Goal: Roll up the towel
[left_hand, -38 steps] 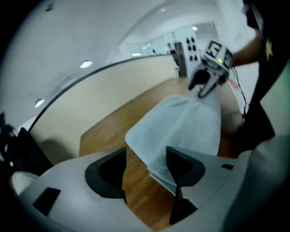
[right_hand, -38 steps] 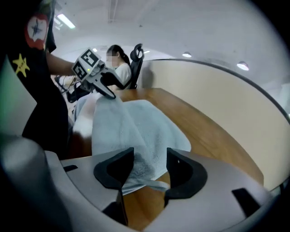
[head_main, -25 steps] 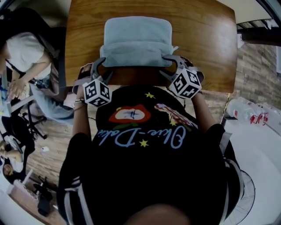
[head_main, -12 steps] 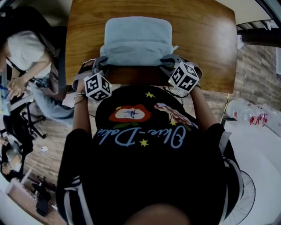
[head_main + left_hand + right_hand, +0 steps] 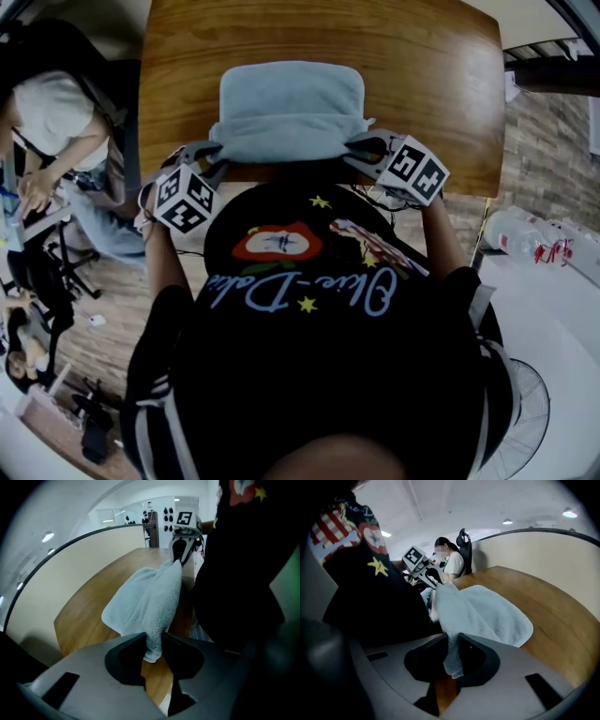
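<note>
Pinching the near edge of the pale blue towel [image 5: 291, 108], both tools are clamped on cloth. The left hand-held gripper [image 5: 152, 645] has its jaws drawn in on the towel's near left corner, with the fabric squeezed between the pads and a small tip poking out below them. The right hand-held gripper [image 5: 451, 641] grips the near right corner the same way. Both pairs of jaws have just been closing, with towel between them. The towel lies folded on the wooden tabletop [image 5: 441, 94], toward its near edge and about midway from left to right. Its near edge is raised off the wood and stretched between the two grippers, while the far part rests flat. The person's black shirt [image 5: 309, 356] fills the near side of the head view. Off to the left another person [image 5: 56, 122] sits in a chair, and plastic bottles [image 5: 530, 239] show at the right, off the tabletop
</note>
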Action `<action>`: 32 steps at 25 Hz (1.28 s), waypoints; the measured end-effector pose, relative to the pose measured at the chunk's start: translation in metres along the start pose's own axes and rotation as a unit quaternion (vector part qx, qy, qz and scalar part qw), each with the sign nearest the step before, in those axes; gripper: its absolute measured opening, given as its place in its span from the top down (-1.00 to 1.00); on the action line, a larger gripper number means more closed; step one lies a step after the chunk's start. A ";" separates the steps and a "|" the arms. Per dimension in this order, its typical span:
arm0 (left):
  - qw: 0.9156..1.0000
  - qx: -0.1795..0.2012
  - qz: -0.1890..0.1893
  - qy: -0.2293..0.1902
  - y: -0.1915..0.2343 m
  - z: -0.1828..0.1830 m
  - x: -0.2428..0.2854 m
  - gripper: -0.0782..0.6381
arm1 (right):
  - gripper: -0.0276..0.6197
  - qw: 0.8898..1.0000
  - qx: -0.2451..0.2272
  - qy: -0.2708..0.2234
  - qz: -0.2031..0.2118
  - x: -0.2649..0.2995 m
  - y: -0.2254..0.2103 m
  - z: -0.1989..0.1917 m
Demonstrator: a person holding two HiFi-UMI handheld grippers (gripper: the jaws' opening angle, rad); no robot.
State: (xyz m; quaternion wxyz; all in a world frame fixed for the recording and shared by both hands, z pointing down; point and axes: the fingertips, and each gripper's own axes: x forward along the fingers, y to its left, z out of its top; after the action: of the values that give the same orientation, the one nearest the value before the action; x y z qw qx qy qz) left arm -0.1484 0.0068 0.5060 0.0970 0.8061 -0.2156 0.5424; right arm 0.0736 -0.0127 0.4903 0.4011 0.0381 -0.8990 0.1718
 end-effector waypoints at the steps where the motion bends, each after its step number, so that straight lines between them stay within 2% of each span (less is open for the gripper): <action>1: 1.000 -0.004 -0.003 -0.002 0.005 0.001 -0.002 0.52 | 0.73 1.000 0.011 -0.011 -0.003 -0.003 -0.005 0.006; 4: 1.000 -0.010 -0.003 -0.005 0.023 0.009 -0.007 0.51 | 0.73 0.999 0.027 -0.035 -0.021 -0.011 -0.022 0.022; 8: 1.000 -0.015 0.018 -0.009 0.054 0.024 -0.004 0.51 | 0.74 0.998 0.016 -0.039 -0.055 -0.016 -0.052 0.035; 11: 0.999 -0.021 0.039 -0.008 0.077 0.031 0.003 0.51 | 0.74 0.995 0.010 -0.036 -0.092 -0.015 -0.078 0.044; 13: 0.997 -0.024 0.069 -0.008 0.095 0.034 0.006 0.51 | 0.74 0.992 0.007 -0.030 -0.121 -0.011 -0.094 0.050; 17: 0.988 -0.033 0.152 -0.015 0.127 0.044 0.014 0.50 | 0.74 0.985 -0.018 0.004 -0.171 -0.003 -0.119 0.049; 21: 0.978 -0.068 0.198 -0.025 0.144 0.050 0.028 0.50 | 0.74 0.978 -0.037 0.029 -0.204 0.007 -0.138 0.045; 25: 0.962 -0.069 0.263 -0.017 0.162 0.048 0.044 0.50 | 0.73 0.969 -0.053 0.052 -0.234 0.020 -0.154 0.036; 27: 0.958 -0.069 0.278 -0.016 0.165 0.048 0.049 0.50 | 0.73 0.964 -0.062 0.059 -0.250 0.023 -0.159 0.034; 29: 0.957 -0.074 0.280 -0.018 0.165 0.049 0.052 0.52 | 0.71 0.962 -0.069 0.061 -0.259 0.024 -0.161 0.033; 32: 0.955 -0.082 0.285 -0.023 0.165 0.048 0.056 0.53 | 0.67 0.961 -0.066 0.056 -0.262 0.026 -0.163 0.032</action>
State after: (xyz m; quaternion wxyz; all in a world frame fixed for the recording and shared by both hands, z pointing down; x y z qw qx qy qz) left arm -0.1656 -0.1723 0.5256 -0.0013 0.7124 -0.4826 0.5095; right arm 0.0666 -0.1751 0.5350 0.4831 0.2361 -0.8431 0.0033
